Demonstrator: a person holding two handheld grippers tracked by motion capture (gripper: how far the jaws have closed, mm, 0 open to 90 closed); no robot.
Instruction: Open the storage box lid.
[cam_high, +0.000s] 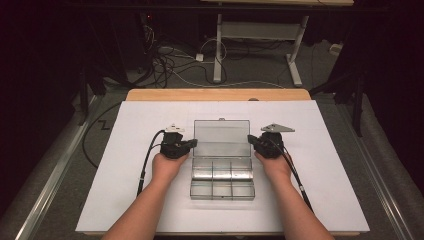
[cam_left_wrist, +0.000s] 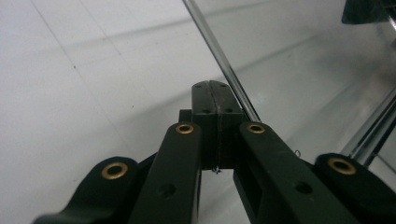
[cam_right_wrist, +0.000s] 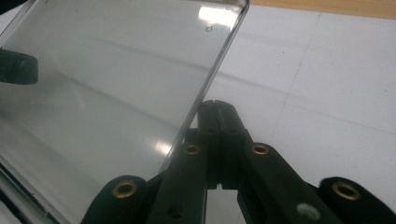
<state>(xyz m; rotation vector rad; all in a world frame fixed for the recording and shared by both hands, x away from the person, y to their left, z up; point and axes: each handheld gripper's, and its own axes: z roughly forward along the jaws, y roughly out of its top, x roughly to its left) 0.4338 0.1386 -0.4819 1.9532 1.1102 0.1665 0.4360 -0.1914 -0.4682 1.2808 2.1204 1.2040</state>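
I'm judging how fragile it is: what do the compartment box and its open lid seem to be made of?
The compartment box looks like clear, glossy hard plastic: the white sheet shows through its dividers. The lid appears to be the same transparent plastic, smooth and reflective, with light glare.

Both grippers' fingers (cam_left_wrist: 212, 95) pressed together, empty.

I log a clear, colourless compartment box (cam_high: 222, 170) with a see-through lid (cam_high: 222, 138); white sheet (cam_high: 125, 185) over a tan wooden bench (cam_high: 215, 94); both claws, left (cam_high: 194, 144) and right (cam_high: 250, 140), black with brass-coloured rivets; pale grey plates on top; cables black.
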